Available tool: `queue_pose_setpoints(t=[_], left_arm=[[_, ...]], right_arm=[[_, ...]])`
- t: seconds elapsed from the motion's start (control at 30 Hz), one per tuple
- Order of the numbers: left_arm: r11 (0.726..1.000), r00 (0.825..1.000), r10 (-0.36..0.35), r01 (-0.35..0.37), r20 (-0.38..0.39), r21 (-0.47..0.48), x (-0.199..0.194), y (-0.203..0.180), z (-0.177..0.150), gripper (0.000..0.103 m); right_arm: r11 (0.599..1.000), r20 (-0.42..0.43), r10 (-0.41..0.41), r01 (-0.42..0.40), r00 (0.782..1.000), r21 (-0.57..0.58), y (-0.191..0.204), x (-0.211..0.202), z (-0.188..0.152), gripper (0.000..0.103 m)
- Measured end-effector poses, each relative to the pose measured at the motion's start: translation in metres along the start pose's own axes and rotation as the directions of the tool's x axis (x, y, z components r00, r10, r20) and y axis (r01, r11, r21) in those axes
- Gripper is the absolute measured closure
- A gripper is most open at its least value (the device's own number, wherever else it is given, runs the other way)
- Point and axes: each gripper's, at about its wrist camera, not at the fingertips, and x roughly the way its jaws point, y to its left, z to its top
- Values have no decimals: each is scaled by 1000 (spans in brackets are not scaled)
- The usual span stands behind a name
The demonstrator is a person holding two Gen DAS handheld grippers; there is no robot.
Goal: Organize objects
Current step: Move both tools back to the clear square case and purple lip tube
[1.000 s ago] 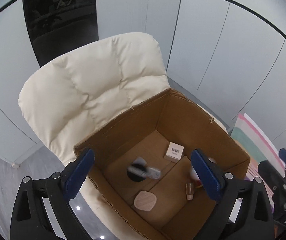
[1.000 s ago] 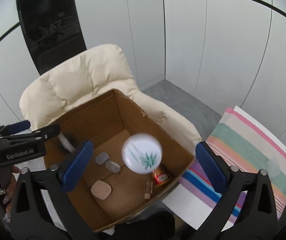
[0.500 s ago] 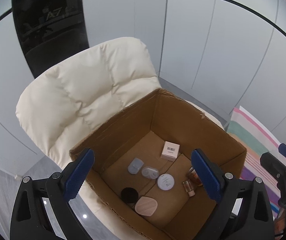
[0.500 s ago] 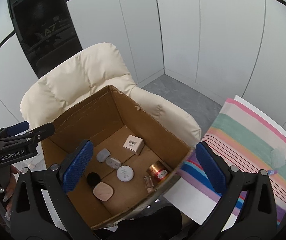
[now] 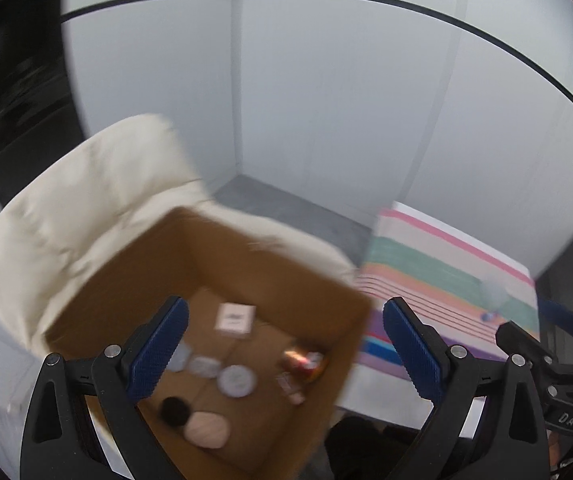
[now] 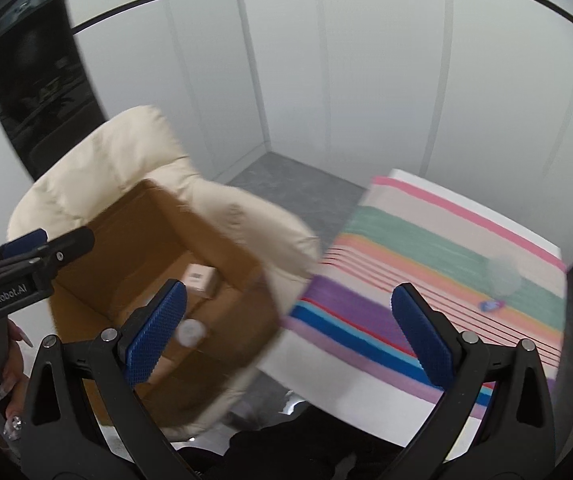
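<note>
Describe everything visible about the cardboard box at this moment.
The cardboard box is plain brown corrugated board, open-topped, sitting on the seat of the cream padded chair. Inside on its floor lie several small items: a white carton, a round white compact, a pink case, a black disc and others too blurred to name. Neither pair of tongs touches it.

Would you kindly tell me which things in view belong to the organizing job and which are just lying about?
Belongs to the job:
- cardboard box
- white carton, round white lid, pink case, black disc inside it
- small clear item on the striped cloth

Just there:
- cream chair
- grey floor
</note>
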Motion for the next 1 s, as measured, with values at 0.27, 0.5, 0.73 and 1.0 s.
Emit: queue_pose_setpoints(t=[0.27, 0.5, 0.73, 1.0], left_arm=[[982, 991, -126, 131, -49, 139, 23, -115, 6, 4], [966, 980, -173, 187, -95, 181, 43, -178, 14, 4], [963, 975, -167, 193, -144, 190, 87, -221, 37, 4], [963, 946, -153, 208, -287, 171, 162, -249, 48, 5]], right_arm=[[976, -15, -157, 158, 987, 150, -115, -23, -25, 0], [945, -56, -219, 226, 974, 236, -200, -23, -46, 0], [951, 19, -197, 187, 980, 246, -267, 14, -65, 0], [968, -43, -181, 186, 982, 169, -312, 115, -80, 0]])
